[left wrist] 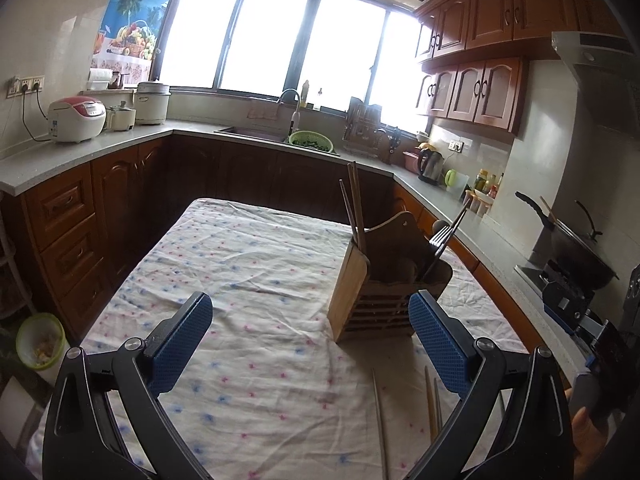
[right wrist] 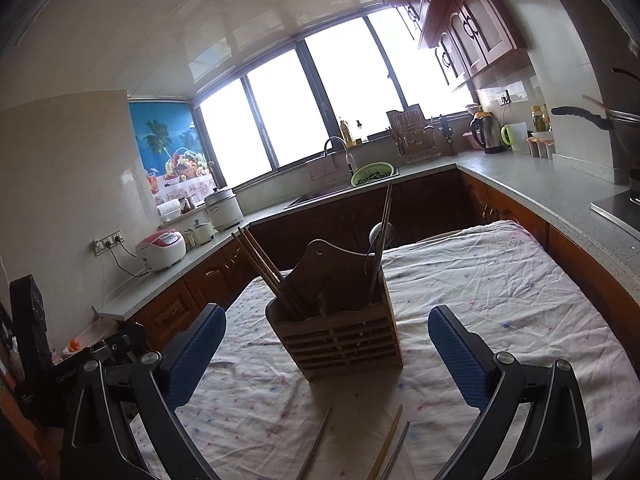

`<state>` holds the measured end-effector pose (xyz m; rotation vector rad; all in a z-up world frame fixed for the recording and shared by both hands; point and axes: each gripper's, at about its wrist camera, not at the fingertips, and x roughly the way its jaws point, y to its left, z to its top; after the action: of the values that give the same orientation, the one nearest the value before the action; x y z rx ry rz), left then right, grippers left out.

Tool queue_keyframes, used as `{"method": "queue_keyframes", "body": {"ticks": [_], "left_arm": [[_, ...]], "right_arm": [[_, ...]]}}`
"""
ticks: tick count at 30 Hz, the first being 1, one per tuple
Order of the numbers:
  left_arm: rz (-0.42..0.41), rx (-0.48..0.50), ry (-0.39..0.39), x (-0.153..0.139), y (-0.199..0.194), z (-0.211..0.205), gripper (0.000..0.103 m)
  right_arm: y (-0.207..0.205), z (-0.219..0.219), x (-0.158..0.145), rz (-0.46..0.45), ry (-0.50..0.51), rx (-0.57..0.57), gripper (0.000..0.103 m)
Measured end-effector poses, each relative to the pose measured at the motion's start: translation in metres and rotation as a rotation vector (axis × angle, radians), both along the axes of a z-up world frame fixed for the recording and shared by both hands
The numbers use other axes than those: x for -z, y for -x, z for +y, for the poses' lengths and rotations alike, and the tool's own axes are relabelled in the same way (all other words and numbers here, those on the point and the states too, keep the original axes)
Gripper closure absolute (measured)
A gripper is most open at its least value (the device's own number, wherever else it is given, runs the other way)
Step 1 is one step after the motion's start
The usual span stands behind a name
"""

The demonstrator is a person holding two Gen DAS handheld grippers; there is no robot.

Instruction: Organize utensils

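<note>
A wooden slatted utensil holder (left wrist: 384, 292) stands on the cloth-covered table (left wrist: 248, 264). It also shows in the right wrist view (right wrist: 340, 328). It holds wooden chopsticks (left wrist: 355, 208), a fork (left wrist: 442, 236) and a spoon (right wrist: 380, 234). Three loose chopsticks lie on the cloth near me: one metal (left wrist: 380, 424), one wooden (left wrist: 430, 404) and another metal (left wrist: 439, 404); they also show in the right wrist view (right wrist: 316, 444) (right wrist: 386, 444) (right wrist: 396, 452). My left gripper (left wrist: 310, 320) is open and empty, left of the holder. My right gripper (right wrist: 326, 336) is open and empty, straddling the holder's front.
Kitchen counters (left wrist: 80, 148) wrap around the table, with rice cookers (left wrist: 78, 118), a sink with a green colander (left wrist: 311, 142), a kettle (left wrist: 430, 166) and a wok on the stove (left wrist: 576, 248). A green bowl (left wrist: 40, 340) sits low at the left.
</note>
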<state>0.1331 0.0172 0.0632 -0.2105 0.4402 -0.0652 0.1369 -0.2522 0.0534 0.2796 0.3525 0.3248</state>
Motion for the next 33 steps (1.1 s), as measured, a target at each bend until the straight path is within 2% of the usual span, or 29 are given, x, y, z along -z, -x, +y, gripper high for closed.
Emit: {"method": "queue_keyframes", "body": {"ticks": [12, 17, 20, 27, 33], "left_arm": [[-0.014, 0.014, -0.044, 0.002, 0.033, -0.005, 0.002], [-0.033, 0.020, -0.087, -0.001, 0.053, -0.009, 0.000], [-0.029, 0.011, -0.116, 0.007, 0.063, -0.013, 0.000], [-0.004, -0.004, -0.133, 0.033, 0.074, -0.018, 0.000], [-0.061, -0.046, -0.195, 0.046, 0.085, -0.027, 0.000]], "right_arm": [[0.037, 0.008, 0.004, 0.001, 0.041, -0.022, 0.000], [0.063, 0.013, -0.017, -0.075, 0.106, -0.024, 0.000], [0.082, 0.017, -0.020, -0.128, 0.146, -0.016, 0.000], [0.110, 0.027, 0.014, -0.189, 0.197, 0.015, 0.000], [0.114, 0.028, 0.048, -0.171, 0.177, 0.037, 0.000]]}}
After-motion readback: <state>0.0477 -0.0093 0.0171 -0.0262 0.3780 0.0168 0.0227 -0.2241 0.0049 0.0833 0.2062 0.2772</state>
